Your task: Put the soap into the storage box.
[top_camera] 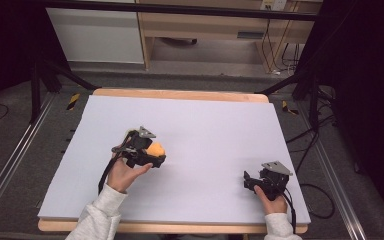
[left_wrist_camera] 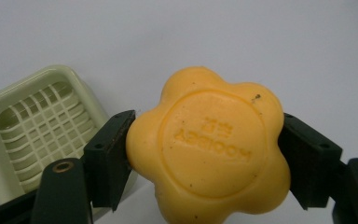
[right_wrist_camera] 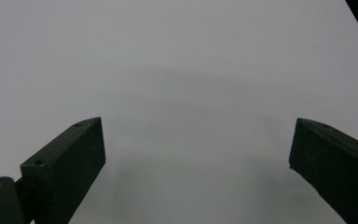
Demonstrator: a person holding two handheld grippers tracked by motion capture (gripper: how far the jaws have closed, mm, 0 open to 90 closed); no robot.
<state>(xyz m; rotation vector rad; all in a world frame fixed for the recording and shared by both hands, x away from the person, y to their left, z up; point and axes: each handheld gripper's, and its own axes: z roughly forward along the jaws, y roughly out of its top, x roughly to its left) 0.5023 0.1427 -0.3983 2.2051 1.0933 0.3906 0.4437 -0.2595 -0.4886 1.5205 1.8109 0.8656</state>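
Soap: orange flower-shaped bar point(left_wrist_camera: 208, 147) clamped between left gripper point(left_wrist_camera: 205, 154) jaws.
Soap dish: pale green point(left_wrist_camera: 37, 126), beyond its left jaw.
Right gripper point(right_wrist_camera: 198, 163): wide, empty.
Advice: lower level onto grid.

Even, soft overhead light on the table point(top_camera: 205, 125), dark surroundings, perhaps slightly soft close-up focus.

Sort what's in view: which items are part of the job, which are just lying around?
In play:
- orange flower-shaped soap bar, clamped in the left gripper
- pale green slatted plastic soap dish, beside it

Idle:
- right gripper, jaws open on nothing
- wooden desk behind the table
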